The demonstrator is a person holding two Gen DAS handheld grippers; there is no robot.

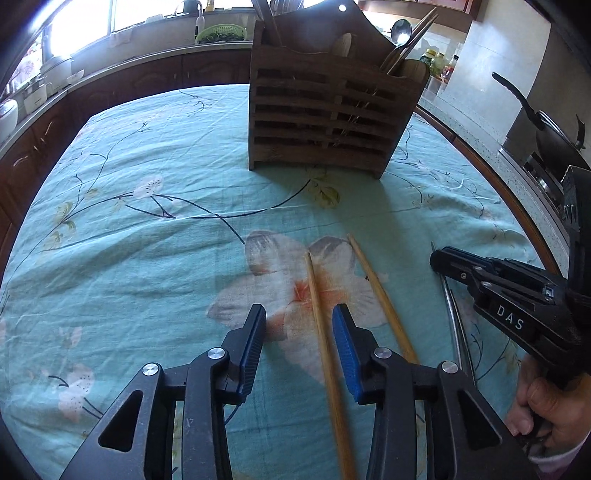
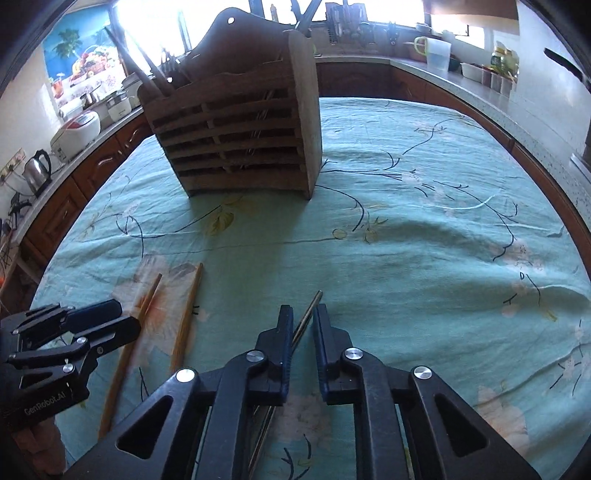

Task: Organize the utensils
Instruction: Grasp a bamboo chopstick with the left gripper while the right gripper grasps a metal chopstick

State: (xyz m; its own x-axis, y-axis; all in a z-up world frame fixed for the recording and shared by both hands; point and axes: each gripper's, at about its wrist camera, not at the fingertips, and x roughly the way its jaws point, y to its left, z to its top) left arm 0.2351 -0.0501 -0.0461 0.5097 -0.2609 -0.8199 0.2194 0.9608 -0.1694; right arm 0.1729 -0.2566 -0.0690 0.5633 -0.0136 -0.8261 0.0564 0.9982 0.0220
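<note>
The left gripper (image 1: 299,347) is standing apart around one wooden chopstick (image 1: 325,347) at lower centre; the right gripper (image 2: 303,336) is clamping a metal utensil (image 2: 308,314); squeezing squarely should be preventing rolling; the wooden holder (image 1: 325,107) is waiting top centre.

Both grippers (image 1: 299,332) (image 2: 303,325) are black frames with silver screws and blue ribbed pads — white lettering on their sides.

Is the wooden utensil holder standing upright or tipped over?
Upright. The wooden utensil holder stands on its base on the tablecloth, with chopsticks and a spoon sticking up from it.
</note>
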